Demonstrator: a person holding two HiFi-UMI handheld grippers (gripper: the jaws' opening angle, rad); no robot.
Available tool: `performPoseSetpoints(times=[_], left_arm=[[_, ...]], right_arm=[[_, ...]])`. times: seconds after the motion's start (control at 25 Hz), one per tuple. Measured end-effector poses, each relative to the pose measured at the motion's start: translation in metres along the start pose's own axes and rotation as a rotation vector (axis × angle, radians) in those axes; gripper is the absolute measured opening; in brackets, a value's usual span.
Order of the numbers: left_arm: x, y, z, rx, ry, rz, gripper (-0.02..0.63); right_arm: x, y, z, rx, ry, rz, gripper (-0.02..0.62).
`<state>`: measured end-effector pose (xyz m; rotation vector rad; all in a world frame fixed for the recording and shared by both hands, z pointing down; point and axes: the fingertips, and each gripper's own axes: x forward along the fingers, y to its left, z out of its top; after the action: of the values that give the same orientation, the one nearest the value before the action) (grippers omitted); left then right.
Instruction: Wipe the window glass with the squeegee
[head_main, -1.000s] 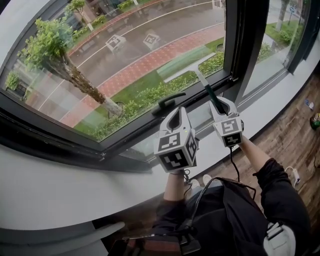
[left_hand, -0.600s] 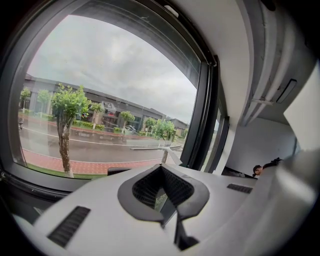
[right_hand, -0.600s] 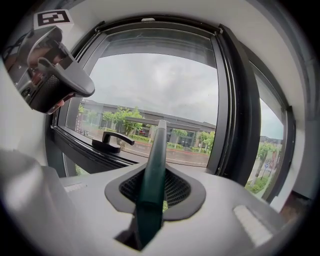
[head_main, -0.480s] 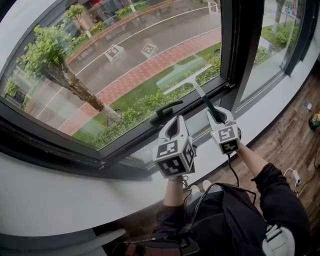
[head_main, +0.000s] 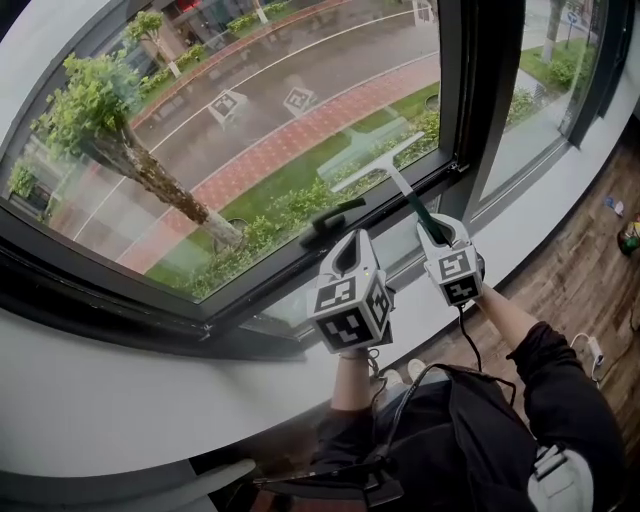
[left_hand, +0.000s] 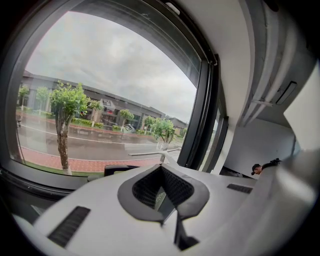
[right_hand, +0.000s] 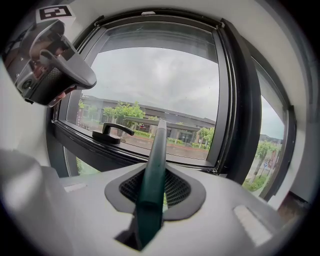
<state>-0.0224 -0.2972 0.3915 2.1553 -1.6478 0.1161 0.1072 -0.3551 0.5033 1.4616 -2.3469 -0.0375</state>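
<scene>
at the window glass (head_main: 280, 110), right gripper (head_main: 426, 224) fingers clamp the squeegee (head_main: 392, 173); left gripper (head_main: 349, 240) fingers closed, empty

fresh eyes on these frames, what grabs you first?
The squeegee stands out first: its dark green handle is clamped in the right gripper, and its pale blade lies across the lower right corner of the big window glass. Next comes the leafy tree outside at left beside a wet road. The left gripper, shut on nothing, hangs just below the black window handle.
</scene>
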Motion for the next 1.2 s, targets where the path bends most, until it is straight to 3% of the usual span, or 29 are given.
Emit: performPoseSetpoints(times=[0.8, 1.2], left_arm=[[0.012, 0.005, -0.013, -0.013, 0.018, -0.018, -0.002], [-0.006, 0.017, -0.012, -0.019, 0.023, -0.015, -0.002]], right_arm=[[0.008, 0.003, -0.028, 0.041, 0.055, -0.001, 0.067], [0.003, 0.014, -0.033, 0.040, 0.108, -0.004, 0.069]])
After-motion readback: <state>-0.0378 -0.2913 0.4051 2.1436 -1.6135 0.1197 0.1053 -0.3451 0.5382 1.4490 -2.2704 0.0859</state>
